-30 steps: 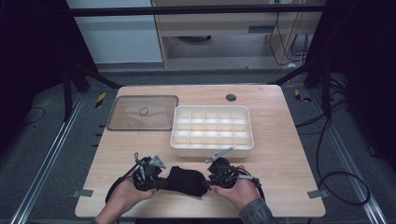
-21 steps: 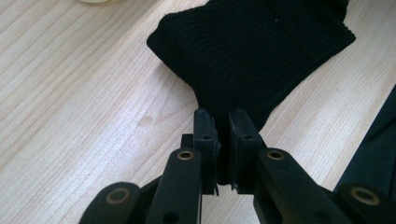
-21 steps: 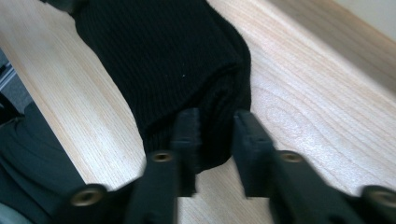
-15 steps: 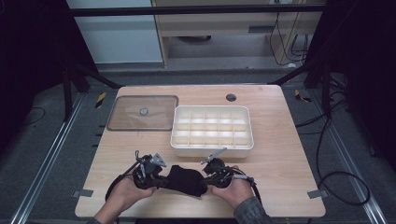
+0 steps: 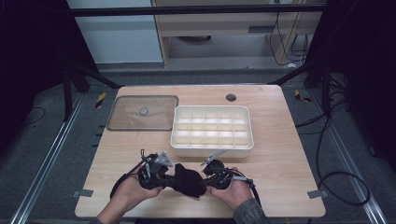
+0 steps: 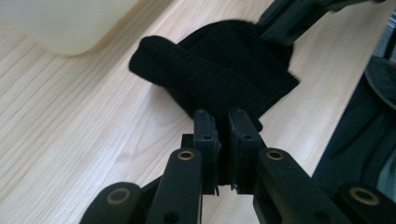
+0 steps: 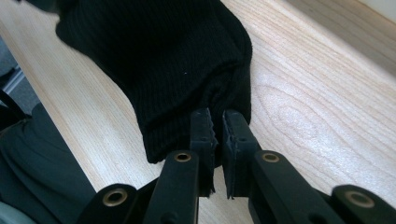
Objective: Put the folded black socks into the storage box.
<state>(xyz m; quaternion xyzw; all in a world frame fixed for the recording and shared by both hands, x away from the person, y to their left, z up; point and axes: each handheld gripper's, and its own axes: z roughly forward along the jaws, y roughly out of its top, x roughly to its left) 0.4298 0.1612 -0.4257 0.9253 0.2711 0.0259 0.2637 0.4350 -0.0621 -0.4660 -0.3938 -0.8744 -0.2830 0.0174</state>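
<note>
- Nearest the table's front edge, the person's two hands are coming in from below in the high view, each holding a gripper, with a dark sleeve showing at the right wrist.
- The left gripper [image 5: 169, 176] is pinching one end of a black knitted cloth [image 5: 188, 181]; in the left gripper view its jaws are clenched on a fold of the ribbed fabric [image 6: 219, 79], with only a thin slit between the pads.
- The right gripper [image 5: 205, 179] is gripping the opposite end of the same cloth; in the right gripper view its jaws have just been closing, and the pads are now pressing on the cloth's thick folded edge [image 7: 177, 60].
- The cloth is lying bunched between the two grippers on the wooden table [image 5: 280, 154], close to the front edge and roughly at the middle of its width, with part of it resting on the wood.
- Just beyond the cloth, a white compartment tray [image 5: 212, 145] is sitting on the table, divided into a grid of small cells; its rounded corner is showing at the upper left of the left gripper view.
- To the left of the tray and just beside it, a clear flat lid [image 5: 142, 113] with a small round knob is lying on the wood.
- Farther back, a dark round hole [image 5: 230, 97] is showing near the table's far edge.
</note>
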